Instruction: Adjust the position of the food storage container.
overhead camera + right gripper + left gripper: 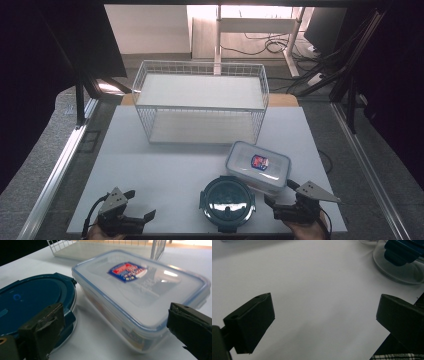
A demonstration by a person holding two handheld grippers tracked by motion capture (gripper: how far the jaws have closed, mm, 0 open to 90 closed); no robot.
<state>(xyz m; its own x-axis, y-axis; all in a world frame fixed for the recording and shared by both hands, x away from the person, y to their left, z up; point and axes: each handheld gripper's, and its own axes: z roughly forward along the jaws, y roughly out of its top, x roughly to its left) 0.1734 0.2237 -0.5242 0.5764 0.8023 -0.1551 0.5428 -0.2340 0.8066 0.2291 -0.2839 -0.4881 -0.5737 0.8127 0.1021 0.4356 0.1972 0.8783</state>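
two lidded boxes wait on the bench near my wide-open, empty right fingers, the rectangular box straight ahead touching the round box; i'm still at approach, left fingers spread idle, next straddling its near corner.

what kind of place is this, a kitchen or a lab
Most likely a lab or recording bench, not a kitchen: a white table inside a metal frame, loose cables on the floor behind, and a desk leg.

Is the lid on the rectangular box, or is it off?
On. The clear lid with the blue seal covers the whole box, its label facing up.
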